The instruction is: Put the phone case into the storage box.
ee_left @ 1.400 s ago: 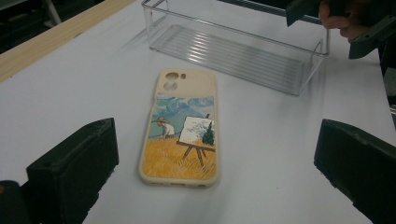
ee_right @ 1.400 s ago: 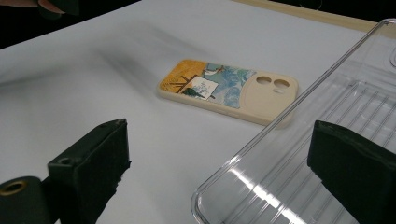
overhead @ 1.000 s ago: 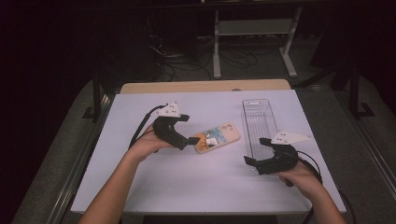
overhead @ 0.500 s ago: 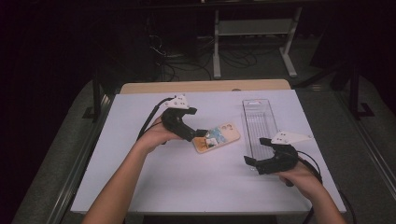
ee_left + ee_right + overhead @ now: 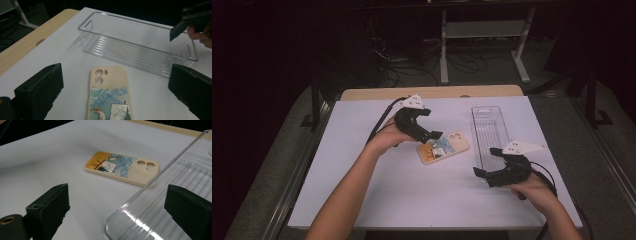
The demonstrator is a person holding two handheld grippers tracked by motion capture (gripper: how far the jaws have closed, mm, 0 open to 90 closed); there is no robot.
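- Fingers of the left gripper (image 5: 430, 136): spread wide, holding nothing. In the left gripper view one black pad (image 5: 40, 87) stands at each side, and the phone case (image 5: 110, 97) lies between them on the table, touching neither.
- Fingers of the right gripper (image 5: 484, 167): also spread wide, holding nothing. In the right gripper view the pads (image 5: 50, 205) straddle the near corner of the bin (image 5: 175, 202); contact with its rim cannot be told.
- Phone case (image 5: 443, 147): lies flat on the white table (image 5: 362, 190), near the middle, printed back up. Camera cut-outs sit at the end nearer the bin. A painted scene covers the rest of the back.
- Left gripper, high view: held above the table at the left end of the case, jaws pointing toward it. Its tips are just beside the case edge.
- Bin (image 5: 489, 130): clear plastic, long and narrow, upright on the table, right of the case and apart from it. It holds nothing.
- Right gripper, high view: held at the near end of the bin, in the person's right hand (image 5: 532, 187).
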